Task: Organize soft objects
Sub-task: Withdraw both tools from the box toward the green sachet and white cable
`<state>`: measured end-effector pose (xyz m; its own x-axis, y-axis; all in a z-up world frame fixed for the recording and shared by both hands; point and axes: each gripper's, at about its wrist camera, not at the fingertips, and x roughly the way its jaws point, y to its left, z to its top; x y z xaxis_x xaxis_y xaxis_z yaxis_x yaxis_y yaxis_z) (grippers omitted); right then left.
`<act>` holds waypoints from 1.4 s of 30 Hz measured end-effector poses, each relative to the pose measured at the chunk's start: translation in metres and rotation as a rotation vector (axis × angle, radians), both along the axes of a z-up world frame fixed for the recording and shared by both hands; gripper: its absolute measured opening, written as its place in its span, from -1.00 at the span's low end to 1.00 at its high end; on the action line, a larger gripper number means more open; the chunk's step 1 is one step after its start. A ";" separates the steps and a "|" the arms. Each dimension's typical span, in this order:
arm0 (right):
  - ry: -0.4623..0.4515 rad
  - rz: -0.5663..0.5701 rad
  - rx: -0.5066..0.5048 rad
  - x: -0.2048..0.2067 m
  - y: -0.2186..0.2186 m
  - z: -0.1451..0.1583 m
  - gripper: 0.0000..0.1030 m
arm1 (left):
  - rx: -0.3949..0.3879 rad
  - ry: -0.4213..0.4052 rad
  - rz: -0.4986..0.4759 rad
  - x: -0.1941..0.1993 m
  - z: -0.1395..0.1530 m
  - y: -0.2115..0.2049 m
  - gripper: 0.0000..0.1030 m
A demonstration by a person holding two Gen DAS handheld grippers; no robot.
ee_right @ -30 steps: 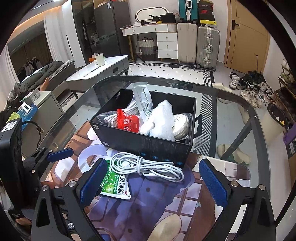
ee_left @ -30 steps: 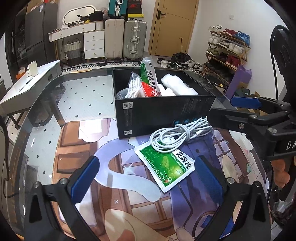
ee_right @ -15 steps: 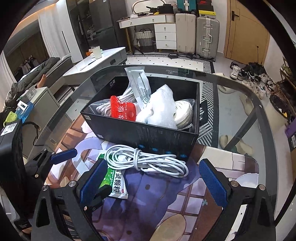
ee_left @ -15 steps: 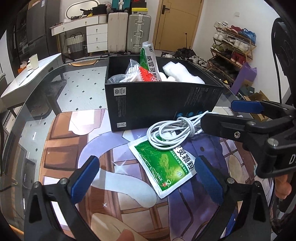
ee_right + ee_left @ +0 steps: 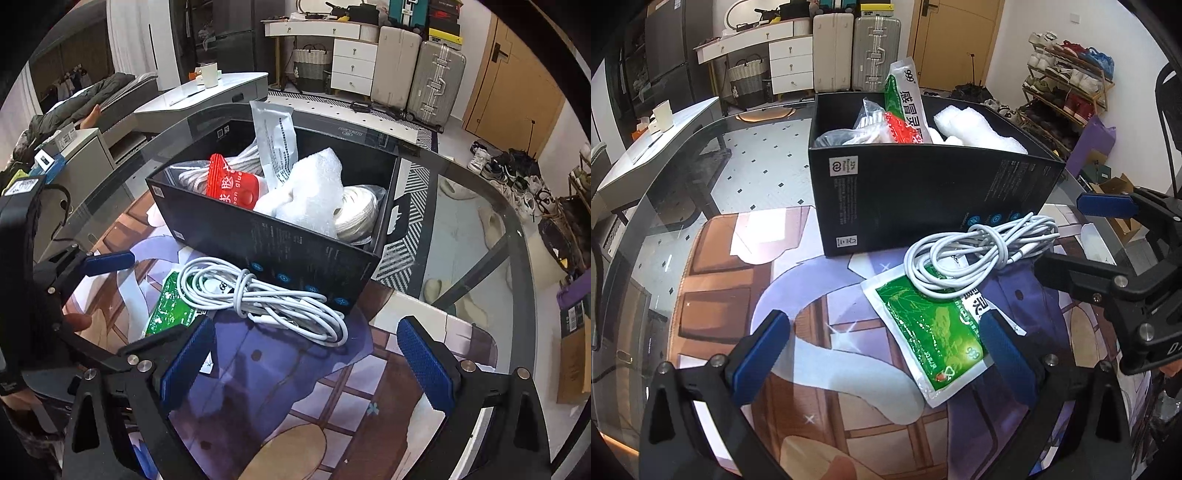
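Observation:
A black box (image 5: 923, 192) (image 5: 280, 247) stands on the printed mat, filled with a white foam wrap (image 5: 314, 192), a red packet (image 5: 229, 184), a green sachet (image 5: 905, 96) and bagged cord. In front of it a coiled white cable (image 5: 979, 251) (image 5: 266, 295) lies partly on a green sachet (image 5: 931, 328) (image 5: 170, 306). My left gripper (image 5: 882, 354) is open, low over the mat, its right pad beside the sachet's edge. My right gripper (image 5: 306, 365) is open too, just short of the cable, holding nothing.
The glass table's curved rim (image 5: 517, 236) runs close on the right. Suitcases (image 5: 857, 51), a white dresser (image 5: 783, 59) and a shoe rack (image 5: 1067, 85) stand on the floor beyond. A grey side table (image 5: 199, 99) is at the left.
Both grippers have moved forward and lower toward the cable and green sachet, which now look larger. Nothing was picked up; both stay open.

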<state>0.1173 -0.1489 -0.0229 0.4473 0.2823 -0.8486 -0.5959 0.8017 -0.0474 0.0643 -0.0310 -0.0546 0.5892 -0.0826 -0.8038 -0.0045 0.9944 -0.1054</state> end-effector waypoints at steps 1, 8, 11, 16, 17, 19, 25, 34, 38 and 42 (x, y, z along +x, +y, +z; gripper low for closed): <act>-0.005 0.004 -0.008 0.000 0.000 -0.002 0.95 | 0.003 0.001 0.001 0.000 0.000 0.001 1.00; -0.028 0.023 -0.028 0.006 -0.001 -0.006 0.95 | -0.015 0.012 -0.006 -0.001 0.003 -0.004 1.00; -0.029 0.017 -0.019 0.007 -0.007 -0.003 0.95 | -0.016 0.016 -0.005 0.001 0.003 -0.010 1.00; -0.028 0.012 -0.028 0.009 -0.015 -0.005 0.95 | -0.003 0.033 -0.003 0.005 0.001 -0.021 1.00; -0.029 0.009 -0.029 0.009 -0.016 -0.006 0.95 | 0.005 0.047 0.006 0.007 0.000 -0.023 1.00; -0.029 0.008 -0.024 0.009 -0.019 -0.006 0.95 | 0.028 0.053 0.023 0.008 -0.001 -0.025 1.00; -0.026 0.046 -0.010 0.006 -0.016 -0.005 0.95 | 0.079 0.064 0.070 0.012 -0.004 -0.028 1.00; 0.057 0.086 0.043 0.014 -0.010 -0.015 0.91 | 0.080 0.076 0.056 -0.002 -0.005 -0.008 1.00; 0.088 0.107 0.045 0.012 -0.006 -0.019 0.60 | 0.081 0.077 0.038 -0.011 -0.004 0.003 1.00; 0.096 0.123 0.042 0.007 -0.002 -0.021 0.46 | 0.082 0.081 0.011 -0.014 -0.004 0.009 1.00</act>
<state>0.1247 -0.1510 -0.0441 0.3244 0.3662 -0.8722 -0.6900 0.7223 0.0466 0.0499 -0.0219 -0.0581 0.5223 -0.0085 -0.8527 -0.0209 0.9995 -0.0228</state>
